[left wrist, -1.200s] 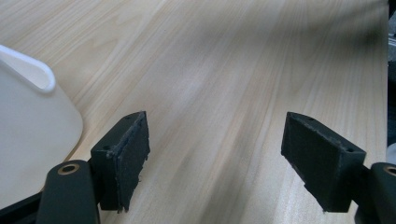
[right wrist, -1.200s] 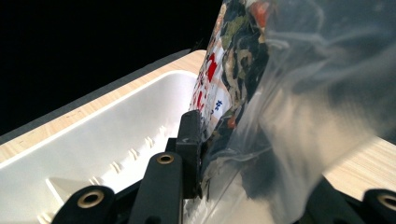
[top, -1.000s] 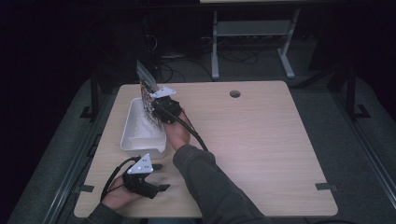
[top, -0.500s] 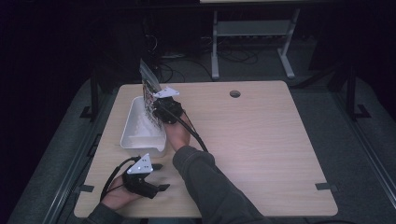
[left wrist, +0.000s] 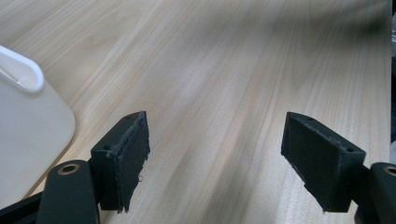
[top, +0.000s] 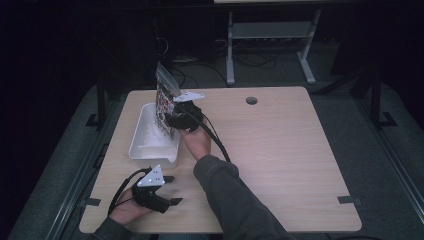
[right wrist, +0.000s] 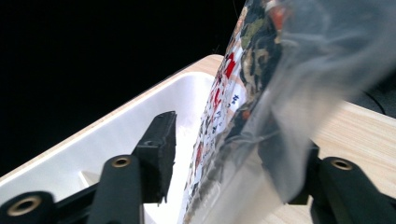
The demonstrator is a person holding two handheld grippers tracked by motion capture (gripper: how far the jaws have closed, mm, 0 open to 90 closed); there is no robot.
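The right tongs [top: 172, 116] in the upper middle of the high view are black, topped by a grey three-cornered plate with small dark marks. A black cable trails from them toward the lower frame, along a dark grey sleeve [top: 235, 200]. The left tongs [top: 172, 190], lower left, are black too, with a like plate and a looping black cable. In the gripper views each jaw is a black block faced with a rough dark pad [left wrist: 133, 163], on arms with brass-ringed screw holes.
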